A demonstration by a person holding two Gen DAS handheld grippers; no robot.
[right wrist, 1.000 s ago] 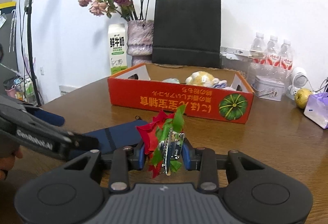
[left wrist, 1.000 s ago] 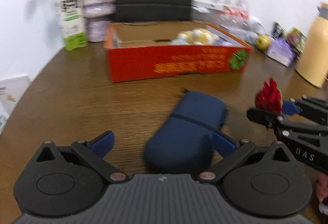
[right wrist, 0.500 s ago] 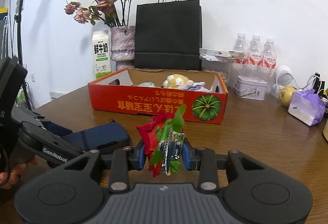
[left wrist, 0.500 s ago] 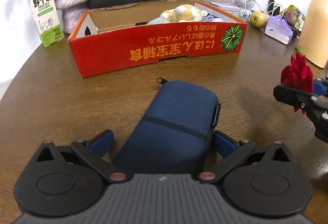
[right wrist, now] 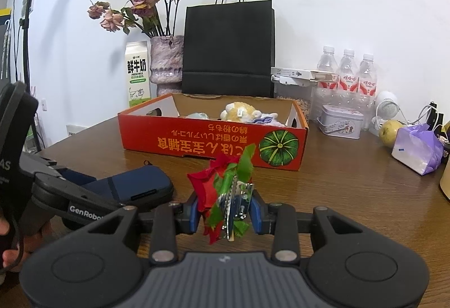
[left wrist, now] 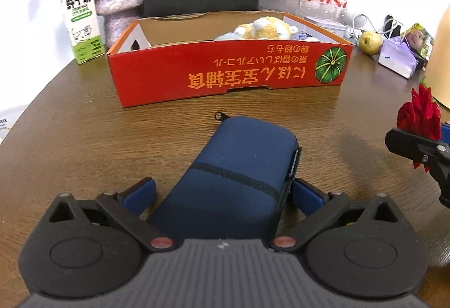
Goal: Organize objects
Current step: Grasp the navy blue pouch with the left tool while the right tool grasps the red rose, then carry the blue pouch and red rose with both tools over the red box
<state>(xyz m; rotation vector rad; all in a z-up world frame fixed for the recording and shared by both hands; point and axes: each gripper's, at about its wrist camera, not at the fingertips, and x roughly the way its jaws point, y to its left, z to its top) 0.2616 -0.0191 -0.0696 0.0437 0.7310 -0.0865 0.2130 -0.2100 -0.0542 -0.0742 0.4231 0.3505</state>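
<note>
**Tool and Object Status: Pouch and Flower Clip**

Left tool (left wrist: 222,194): jaws spread wide, one blue finger on each side of the blue pouch (left wrist: 239,175). The right finger sits just beside the pouch's side seam; the left finger stands apart from it. Contact cannot be confirmed.

Blue pouch: lies flat on the wooden surface (left wrist: 84,144), between the near edge and the red box (left wrist: 225,71). Its zipper pull points toward the box.

Right tool (right wrist: 225,211): jaws closed on a red flower clip (right wrist: 222,189) with green leaves and a metal clasp, held above the surface.

Red box: open-topped, toward the far edge, containing a plush toy (right wrist: 242,111). Behind it stand a milk carton (right wrist: 137,74), a vase (right wrist: 166,63) and a black bag (right wrist: 229,46).
</note>
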